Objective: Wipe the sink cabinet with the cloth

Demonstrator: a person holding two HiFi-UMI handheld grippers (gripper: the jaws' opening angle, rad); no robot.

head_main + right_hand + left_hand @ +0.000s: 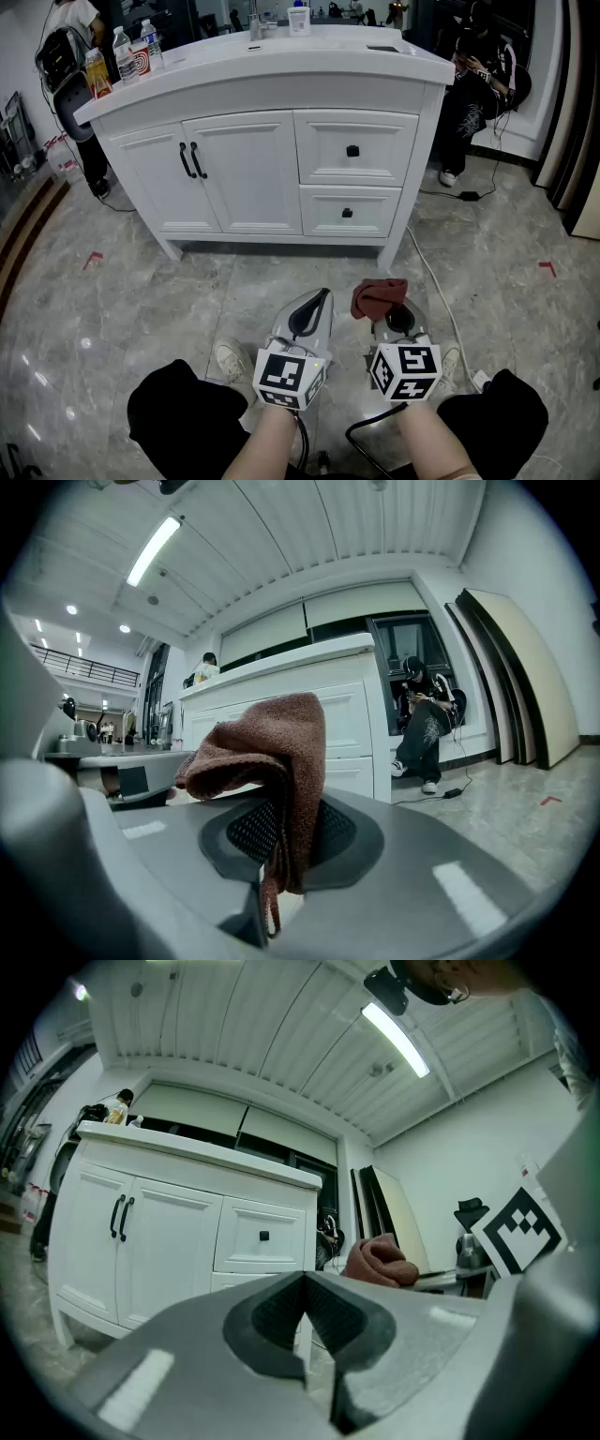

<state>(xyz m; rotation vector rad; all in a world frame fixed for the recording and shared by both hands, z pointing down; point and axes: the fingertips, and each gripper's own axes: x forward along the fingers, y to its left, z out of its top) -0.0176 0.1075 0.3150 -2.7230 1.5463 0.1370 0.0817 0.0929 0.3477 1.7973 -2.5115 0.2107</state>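
The right hand-held gripper (pixel 281 846) is clamped on the brown cloth (pixel 267 752); only a narrow fold sits between its jaws, the bulk bunched above and ahead of them, a thin tail hanging below. The left hand-held gripper (pixel 302 1312), just beside it, has its jaws together on nothing. The white sink cabinet (pixel 272 169) stands well ahead of both, not touched by the cloth, so wiping looks not yet begun. The slim pinch may let the cloth drag free once pressed along a door; the loose bunch could snag on the black door handles (pixel 190 160) ahead of the left hand-held gripper; a sweep over the top could topple the bottles (pixel 120 54) standing far ahead and to the left.
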